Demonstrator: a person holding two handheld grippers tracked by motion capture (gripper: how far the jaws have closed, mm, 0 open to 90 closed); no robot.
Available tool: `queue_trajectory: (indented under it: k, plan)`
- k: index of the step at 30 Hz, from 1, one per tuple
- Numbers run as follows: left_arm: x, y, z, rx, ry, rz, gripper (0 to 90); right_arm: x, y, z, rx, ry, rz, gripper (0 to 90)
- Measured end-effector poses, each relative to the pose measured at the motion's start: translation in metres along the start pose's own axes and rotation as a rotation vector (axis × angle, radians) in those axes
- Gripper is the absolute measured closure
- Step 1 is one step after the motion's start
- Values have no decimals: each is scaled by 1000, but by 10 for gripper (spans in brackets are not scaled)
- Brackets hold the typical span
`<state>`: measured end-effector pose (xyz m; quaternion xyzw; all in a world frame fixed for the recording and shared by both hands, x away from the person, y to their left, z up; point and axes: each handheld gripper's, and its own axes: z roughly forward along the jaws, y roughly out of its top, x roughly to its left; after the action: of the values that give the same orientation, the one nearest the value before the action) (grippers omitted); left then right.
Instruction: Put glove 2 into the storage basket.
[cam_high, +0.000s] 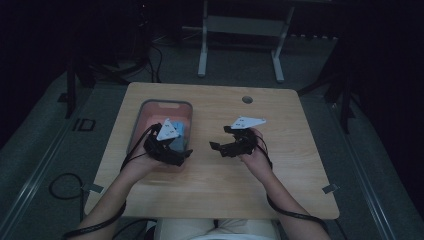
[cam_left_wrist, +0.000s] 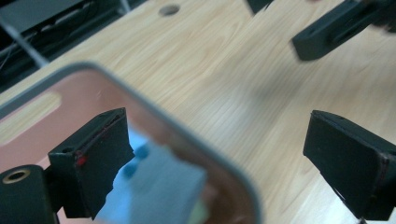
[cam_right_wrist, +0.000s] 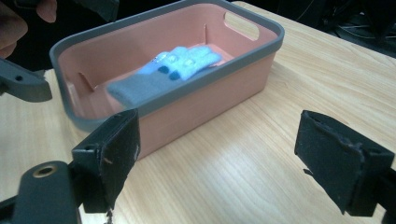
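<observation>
Here your left gripper (cam_high: 186, 152) hung wide open and empty over the bin (cam_right_wrist: 187, 112); the glove (cam_right_wrist: 163, 70) lay inside it. Your right gripper (cam_high: 215, 146), also open and empty, hovered above the counter (cam_high: 280, 165).

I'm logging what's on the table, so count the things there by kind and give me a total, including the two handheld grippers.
Bins: 1, the pink bin with a grey rim
Socks: 1, the blue and grey sock lying inside the bin
Grippers: 2, the left gripper over the bin and the right gripper over bare table, both with jaws open and empty
Total: 4
</observation>
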<state>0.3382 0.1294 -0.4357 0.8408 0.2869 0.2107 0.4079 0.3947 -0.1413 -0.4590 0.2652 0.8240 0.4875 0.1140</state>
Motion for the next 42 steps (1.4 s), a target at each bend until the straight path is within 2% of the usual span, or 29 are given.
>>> queue_trajectory:
  k: [4,11,18,22,32,38,42]
  plan:
    - [-20,11,3,-40,-36,5,75,-1,-7,-11,-8,-11,-2,142]
    - [-51,23,20,-75,-85,35,74,-6,-18,-26,-11,-29,-6,142]
    - [-65,27,39,-89,-118,31,74,-14,-27,-34,-12,-42,1,142]
    - [-74,26,49,-88,-128,53,74,-17,-35,-37,-6,-46,-4,142]
    - [-93,14,71,-73,-161,104,74,-26,-59,-41,13,-73,1,142]
    - [-98,6,78,-88,-189,116,74,-28,-73,-42,28,-83,-1,142]
    - [-102,1,84,-75,-204,135,74,-28,-77,-42,31,-83,-1,142]
